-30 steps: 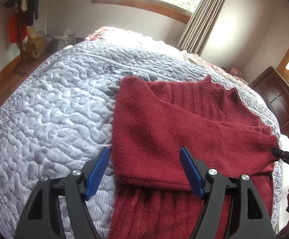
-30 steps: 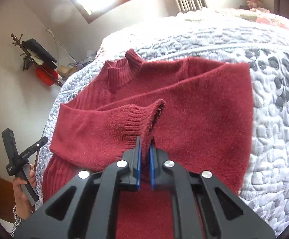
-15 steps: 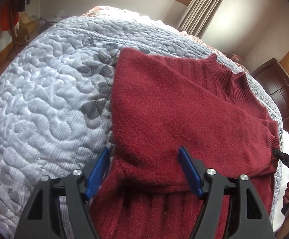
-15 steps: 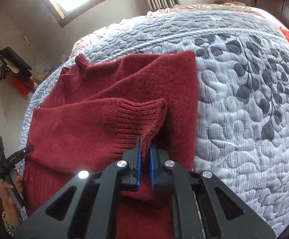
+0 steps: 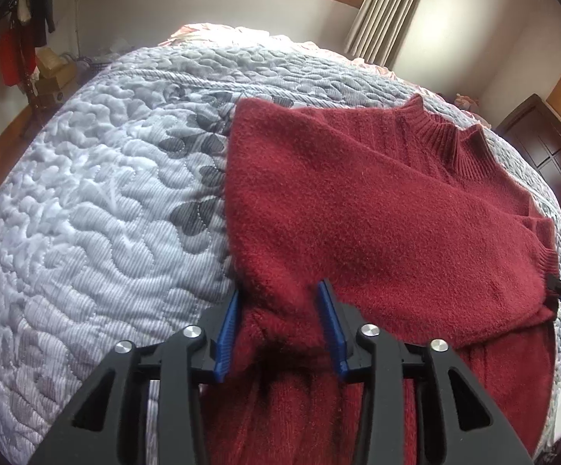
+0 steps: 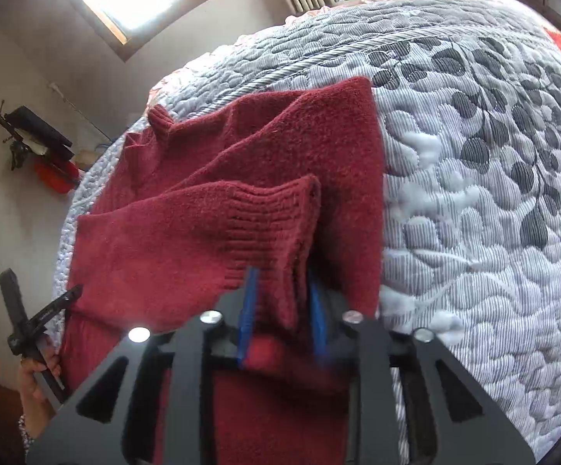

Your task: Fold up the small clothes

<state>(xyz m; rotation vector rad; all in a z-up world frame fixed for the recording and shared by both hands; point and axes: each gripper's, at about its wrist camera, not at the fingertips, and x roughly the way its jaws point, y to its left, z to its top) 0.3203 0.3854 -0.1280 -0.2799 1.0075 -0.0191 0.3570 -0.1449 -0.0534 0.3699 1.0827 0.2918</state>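
Observation:
A red knit sweater (image 5: 357,201) lies on the quilted grey bed (image 5: 98,213), its sleeve folded across the body and the ribbed collar (image 5: 446,143) pointing away. My left gripper (image 5: 280,329) has narrowed onto a bunched fold at the sweater's left edge, and fabric fills the gap between the blue pads. In the right wrist view the ribbed cuff (image 6: 272,224) of the sleeve rests between the parted fingers of my right gripper (image 6: 280,310), over the sweater (image 6: 164,240). Each gripper also shows at the other view's edge, held by a hand (image 6: 36,379).
Bare quilt (image 6: 474,193) stretches to the right of the sweater in the right wrist view and to its left in the left wrist view. A dark wooden headboard (image 5: 543,155) stands beyond the collar. A coat rack with red items (image 5: 13,54) is by the wall.
My left gripper dropped onto the sweater's edge and its fingers closed in from wide open onto a fold. My right gripper's fingers, earlier clamped on the cuff, have spread apart.

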